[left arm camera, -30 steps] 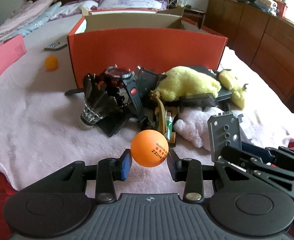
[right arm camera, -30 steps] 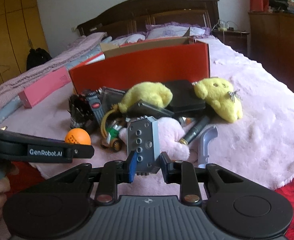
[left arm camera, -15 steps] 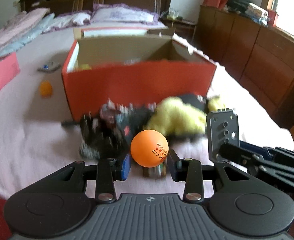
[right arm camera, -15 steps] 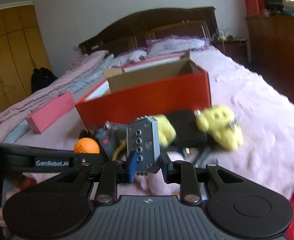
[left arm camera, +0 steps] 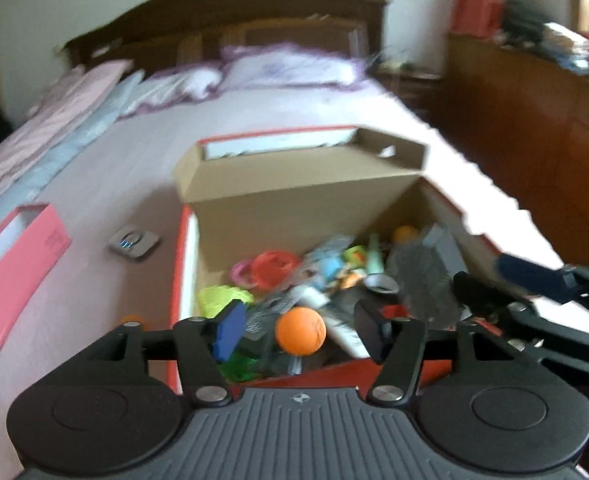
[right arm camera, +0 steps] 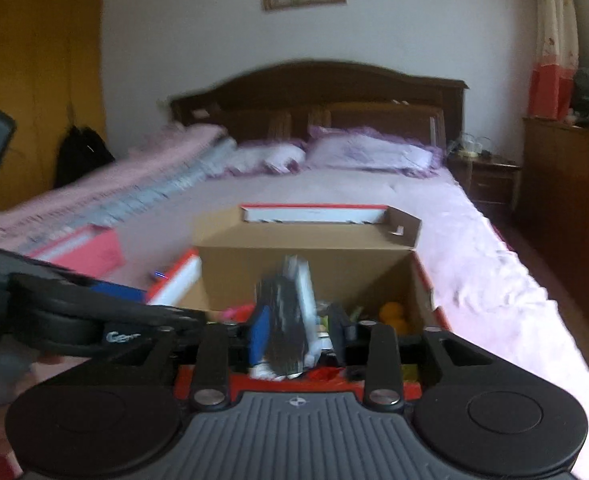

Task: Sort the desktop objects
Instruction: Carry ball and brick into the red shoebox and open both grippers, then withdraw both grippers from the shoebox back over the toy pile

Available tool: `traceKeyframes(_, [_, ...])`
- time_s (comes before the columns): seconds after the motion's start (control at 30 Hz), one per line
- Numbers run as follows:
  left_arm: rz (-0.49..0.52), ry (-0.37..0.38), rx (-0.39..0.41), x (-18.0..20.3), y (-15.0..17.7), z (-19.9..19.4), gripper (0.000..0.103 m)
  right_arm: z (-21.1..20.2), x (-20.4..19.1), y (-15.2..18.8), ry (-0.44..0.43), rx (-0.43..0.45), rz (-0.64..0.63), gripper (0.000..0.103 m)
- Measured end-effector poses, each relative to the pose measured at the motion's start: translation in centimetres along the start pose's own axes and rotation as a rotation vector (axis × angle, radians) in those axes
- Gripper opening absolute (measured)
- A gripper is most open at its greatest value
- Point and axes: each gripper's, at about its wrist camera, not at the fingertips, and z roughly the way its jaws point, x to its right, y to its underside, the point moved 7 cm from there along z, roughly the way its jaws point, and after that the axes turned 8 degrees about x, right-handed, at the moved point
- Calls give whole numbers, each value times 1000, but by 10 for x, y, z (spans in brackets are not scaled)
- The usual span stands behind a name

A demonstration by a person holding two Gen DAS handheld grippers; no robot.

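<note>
The left hand-held gripper [left arm camera: 299, 330] hangs over the near edge of the red cardboard box [left arm camera: 182, 276] on the bed [left arm camera: 106, 184], its fingers spread wide. In the left wrist view the orange ball [left arm camera: 300, 331] sits between them, touching neither pad, over the jumble of small toys inside the box. This view alone shows the box's contents plainly, plus a pink box [left arm camera: 18, 272] and a small grey device [left arm camera: 133, 242] lying on the bed to the left. The right hand-held gripper shows at the right edge.

In the right wrist view the right hand-held gripper [right arm camera: 296, 332] is above the same box [right arm camera: 424, 280], with a blurred grey block [right arm camera: 288, 320] between its fingers; whether they still clamp it cannot be told.
</note>
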Motion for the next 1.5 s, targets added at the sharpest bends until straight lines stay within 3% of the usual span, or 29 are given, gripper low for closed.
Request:
traceKeyframes(0.07, [-1, -2, -17, -4, 4, 1, 63, 4, 0, -1, 14, -1, -11, 49])
traceKeyframes(0.17, [4, 5, -8, -11, 19, -12, 75, -8, -2, 10, -7, 11, 2, 50])
traceKeyframes(0.33, [-14, 27, -23, -18, 70, -40, 76, -55, -1, 57, -48, -11, 29, 54])
traceKeyframes(0.53, [-68, 51, -76, -11, 134, -66, 77, -102, 8, 135, 6, -143, 55, 54])
traceKeyframes(0.77, [-142, 112, -151, 6, 194, -87, 77, -129, 10, 194, 39, -244, 109, 53])
traceKeyframes(0.97, [-98, 98, -190, 11, 213, -89, 79, -133, 15, 201, 69, -244, 111, 53])
traceKeyframes(1.1, [-100, 116, -178, 16, 213, -92, 87, -132, 21, 201, 98, -247, 103, 53])
traceKeyframes(1.5, [-84, 104, -195, 22, 215, -88, 92, -129, 30, 205, 129, -262, 113, 51])
